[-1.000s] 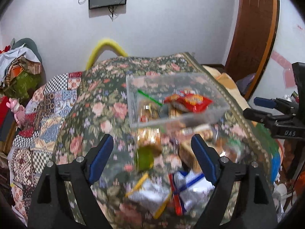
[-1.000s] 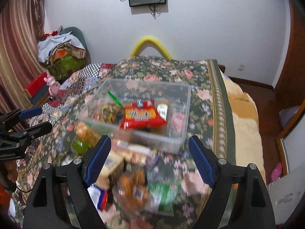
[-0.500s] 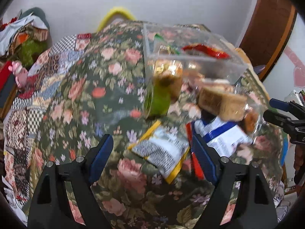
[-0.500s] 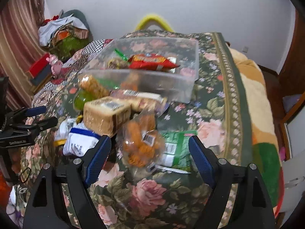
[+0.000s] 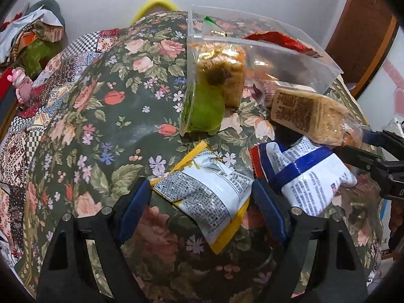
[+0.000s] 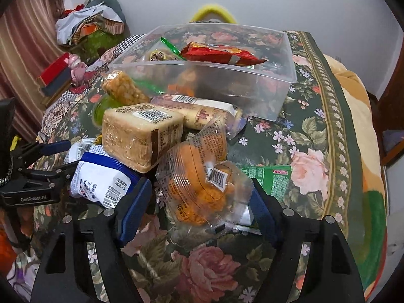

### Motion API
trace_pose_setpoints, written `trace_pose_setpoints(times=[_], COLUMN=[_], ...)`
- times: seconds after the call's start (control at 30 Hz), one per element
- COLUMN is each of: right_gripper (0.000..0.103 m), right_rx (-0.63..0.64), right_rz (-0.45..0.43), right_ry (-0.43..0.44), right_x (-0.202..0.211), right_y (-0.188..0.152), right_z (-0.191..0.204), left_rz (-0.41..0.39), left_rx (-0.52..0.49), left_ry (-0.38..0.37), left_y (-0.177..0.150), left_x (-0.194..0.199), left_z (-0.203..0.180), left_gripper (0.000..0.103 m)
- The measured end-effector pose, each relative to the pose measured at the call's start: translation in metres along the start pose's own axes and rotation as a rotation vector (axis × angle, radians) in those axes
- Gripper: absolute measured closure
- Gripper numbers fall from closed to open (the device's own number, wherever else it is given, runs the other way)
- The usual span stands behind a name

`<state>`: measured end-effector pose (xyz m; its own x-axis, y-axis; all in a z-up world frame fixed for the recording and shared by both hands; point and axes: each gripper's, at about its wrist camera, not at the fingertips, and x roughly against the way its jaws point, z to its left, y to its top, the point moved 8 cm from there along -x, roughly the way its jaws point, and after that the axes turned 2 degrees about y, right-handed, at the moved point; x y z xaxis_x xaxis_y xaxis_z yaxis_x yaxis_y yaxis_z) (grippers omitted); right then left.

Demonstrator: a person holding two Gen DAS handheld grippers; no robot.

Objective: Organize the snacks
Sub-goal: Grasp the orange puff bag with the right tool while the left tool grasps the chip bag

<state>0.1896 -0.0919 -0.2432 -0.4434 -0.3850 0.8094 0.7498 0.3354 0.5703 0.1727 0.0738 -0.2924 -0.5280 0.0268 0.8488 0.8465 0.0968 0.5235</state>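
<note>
While unclenched, each hand-held gripper (image 5: 200,199) (image 6: 199,202) astride a snack: yellow-edged packet (image 5: 204,194), orange-puff bag (image 6: 199,184).

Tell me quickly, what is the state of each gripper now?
Left gripper: open, astride the white and yellow foil snack packet, not gripping it.
Right gripper: open, jaws just closing around the clear bag of orange snacks, not yet gripped.

"GenRobot.AI" on left tongs (image 6: 54,157) body; snack-pack print & barcodes too small to read.
</note>
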Motion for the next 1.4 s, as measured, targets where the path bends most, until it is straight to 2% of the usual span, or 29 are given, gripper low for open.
trace_pose_setpoints(times=[0.1, 0.2, 0.27, 0.3, 0.53, 0.63, 0.67, 0.7, 0.77, 0.83, 0.87, 0.9, 0.97, 1.13, 1.27, 1.4], right_gripper=[0.038, 0.042, 0.044, 0.044, 0.051, 0.052, 0.052, 0.054, 0.054, 0.054, 0.054, 0.054, 0.054, 0.054, 0.054, 0.054], right_rx=[0.019, 0.036, 0.03, 0.026, 0.012, 0.01, 0.008, 0.006, 0.003, -0.002, -0.005, -0.009, -0.016, -0.039, -0.065, -0.086], right_rz=[0.001, -0.004, -0.012, -0.014, -0.026, -0.035, -0.038, -0.045, -0.053, -0.065, -0.07, -0.076, -0.084, -0.086, -0.077, -0.075], right_ry=[-0.006, -0.025, -0.018, -0.014, -0.002, 0.001, 0.004, 0.004, 0.008, 0.009, 0.01, 0.014, 0.02, 0.029, 0.036, 0.035], right_x=[-0.003, -0.006, -0.006, -0.005, 0.001, 0.005, 0.007, 0.01, 0.014, 0.02, 0.022, 0.025, 0.028, 0.03, 0.029, 0.03], right_y=[0.001, 0.003, 0.003, 0.003, 0.002, 0.002, 0.002, 0.003, 0.005, 0.007, 0.008, 0.009, 0.01, 0.011, 0.009, 0.008], right_z=[0.004, 0.005, 0.005, 0.004, 0.003, 0.003, 0.003, 0.002, 0.002, 0.001, 0.001, 0.0, 0.0, -0.004, -0.01, -0.017], left_rz=[-0.02, -0.043, -0.064, -0.077, -0.11, -0.115, -0.116, -0.112, -0.094, -0.072, -0.068, -0.062, -0.055, 0.016, -0.004, -0.008], left_rx=[-0.012, -0.028, -0.044, -0.056, -0.087, -0.066, -0.06, -0.056, -0.048, -0.032, -0.026, -0.021, -0.007, 0.001, -0.031, -0.009], left_ry=[0.003, 0.003, 0.01, 0.008, 0.007, -0.011, -0.014, -0.019, -0.028, -0.037, -0.034, -0.029, -0.017, -0.036, -0.025, -0.05], left_y=[0.002, 0.005, 0.007, 0.009, 0.014, 0.015, 0.014, 0.015, 0.015, 0.015, 0.016, 0.016, 0.017, 0.012, 0.012, 0.012], left_x=[-0.001, 0.001, 0.006, 0.008, 0.019, 0.024, 0.026, 0.027, 0.028, 0.025, 0.024, 0.023, 0.017, -0.01, -0.015, -0.019], left_z=[-0.001, -0.003, -0.006, -0.008, -0.012, -0.008, -0.007, -0.005, -0.003, -0.001, 0.001, 0.002, 0.005, 0.002, -0.003, -0.001], left_gripper=[0.023, 0.039, 0.047, 0.055, 0.077, 0.091, 0.099, 0.1, 0.099, 0.095, 0.081, 0.059, 0.036, 0.032, 0.029, 0.029])
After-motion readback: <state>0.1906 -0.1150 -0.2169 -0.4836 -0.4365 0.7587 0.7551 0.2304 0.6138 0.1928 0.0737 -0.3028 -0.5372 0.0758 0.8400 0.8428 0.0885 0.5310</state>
